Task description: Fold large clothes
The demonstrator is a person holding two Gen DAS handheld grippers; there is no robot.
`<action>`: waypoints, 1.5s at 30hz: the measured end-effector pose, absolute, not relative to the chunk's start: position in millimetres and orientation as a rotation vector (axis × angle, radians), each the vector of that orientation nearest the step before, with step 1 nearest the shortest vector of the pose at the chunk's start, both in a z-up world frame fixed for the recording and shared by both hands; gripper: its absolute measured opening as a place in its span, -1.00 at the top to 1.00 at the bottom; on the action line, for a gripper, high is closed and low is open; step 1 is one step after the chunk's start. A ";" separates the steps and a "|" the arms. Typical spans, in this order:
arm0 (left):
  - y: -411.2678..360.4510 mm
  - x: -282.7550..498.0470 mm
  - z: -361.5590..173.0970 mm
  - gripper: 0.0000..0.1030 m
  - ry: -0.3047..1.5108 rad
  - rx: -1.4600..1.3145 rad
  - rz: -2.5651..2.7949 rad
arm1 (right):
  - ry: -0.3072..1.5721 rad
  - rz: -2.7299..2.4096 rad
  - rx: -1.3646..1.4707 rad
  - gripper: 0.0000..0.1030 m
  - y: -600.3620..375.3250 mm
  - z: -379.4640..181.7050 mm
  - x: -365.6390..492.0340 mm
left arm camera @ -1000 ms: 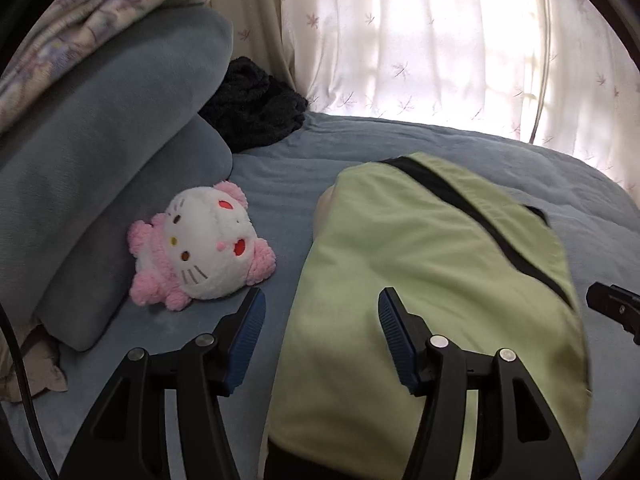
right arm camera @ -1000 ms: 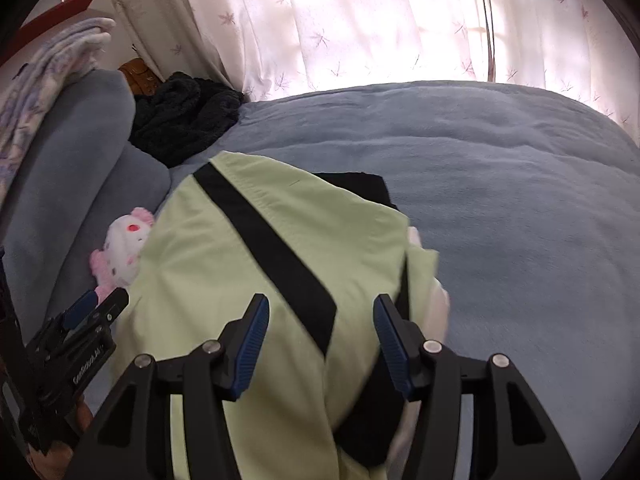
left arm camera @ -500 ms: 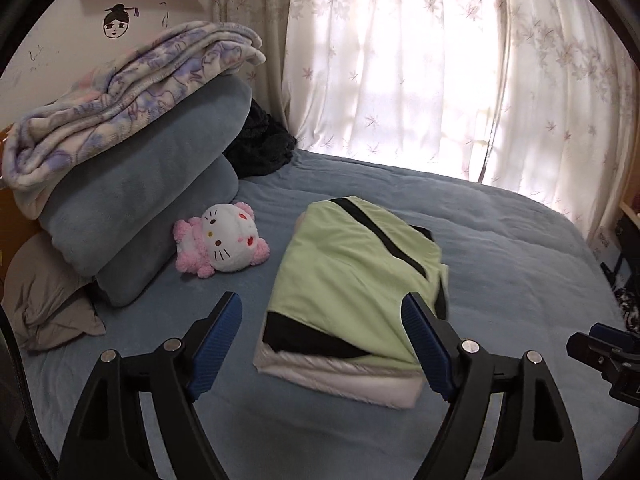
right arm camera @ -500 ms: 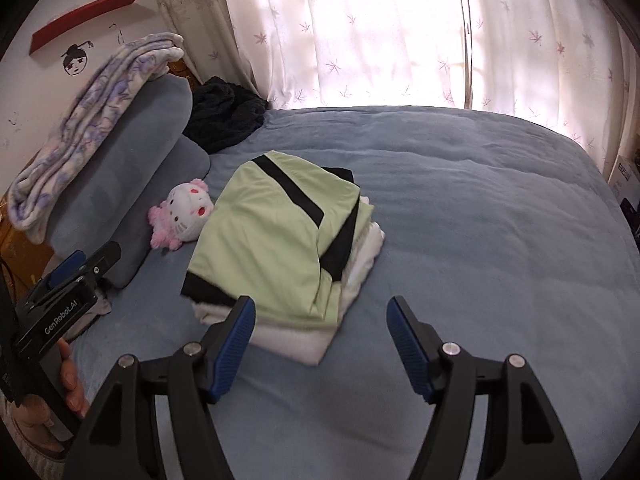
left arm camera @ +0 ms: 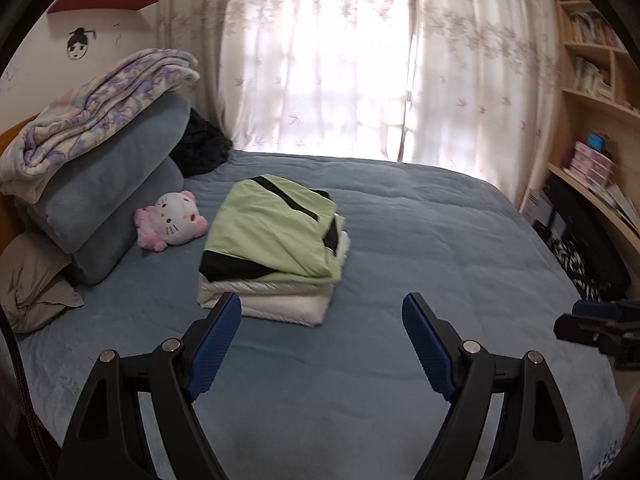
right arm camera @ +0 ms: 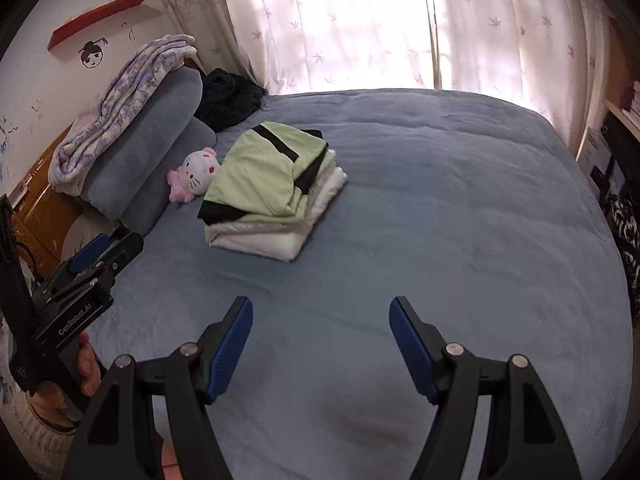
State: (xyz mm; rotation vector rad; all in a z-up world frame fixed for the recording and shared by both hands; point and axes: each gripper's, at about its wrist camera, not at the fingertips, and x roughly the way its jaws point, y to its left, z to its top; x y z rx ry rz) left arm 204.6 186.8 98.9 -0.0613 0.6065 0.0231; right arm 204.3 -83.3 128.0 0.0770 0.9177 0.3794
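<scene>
Folded pale-green garment with black stripes [left arm camera: 276, 228]: lies on top of a folded white cloth layer [left arm camera: 280, 306], the two forming one neat stack on the blue-grey bed cover [left arm camera: 420, 240], toward the pillow end of the bed.

Left gripper with black arms and blue pads [left arm camera: 322, 344]: jaws stand wide, nothing between them but bed cover; its tips are short of the stack, apart from it. A bare hand [right arm camera: 86, 368] holds its handle in the right wrist view.

Right gripper of the same build [right arm camera: 321, 334]: jaws wide and opening a little further, empty, well apart from the stack, over bare bed cover.

Pink-and-white plush cat toy [left arm camera: 172, 220]: lies just beside the stack, between it and the pillows.

Stacked blue-grey pillows [left arm camera: 116, 196]: at the head of the bed, with a folded lilac-patterned blanket [left arm camera: 96, 120] on top.

Dark knitted bundle [left arm camera: 204, 148]: in the corner behind the pillows.

White flower-print curtains [left arm camera: 360, 60]: closed, backlit, behind the bed.

Red wall shelf [left arm camera: 104, 0]: above the pillows.
</scene>
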 end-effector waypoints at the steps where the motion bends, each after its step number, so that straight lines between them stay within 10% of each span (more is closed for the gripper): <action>1: 180.3 198.5 97.1 -0.59 0.609 -0.055 0.013 | 0.916 0.378 0.080 -0.38 -91.4 127.2 195.2; 19: 89.7 91.7 11.3 -0.75 0.695 -0.015 -0.064 | 0.896 0.212 0.150 -0.38 -179.8 25.6 74.7; 24: 88.9 78.7 -0.6 -0.97 0.696 -0.035 -0.042 | 0.864 0.145 0.223 -0.85 -189.9 7.2 55.5; 45: 71.9 50.5 -28.3 -0.98 0.777 -0.067 -0.071 | 0.801 0.148 0.157 -0.87 -160.7 -2.2 4.3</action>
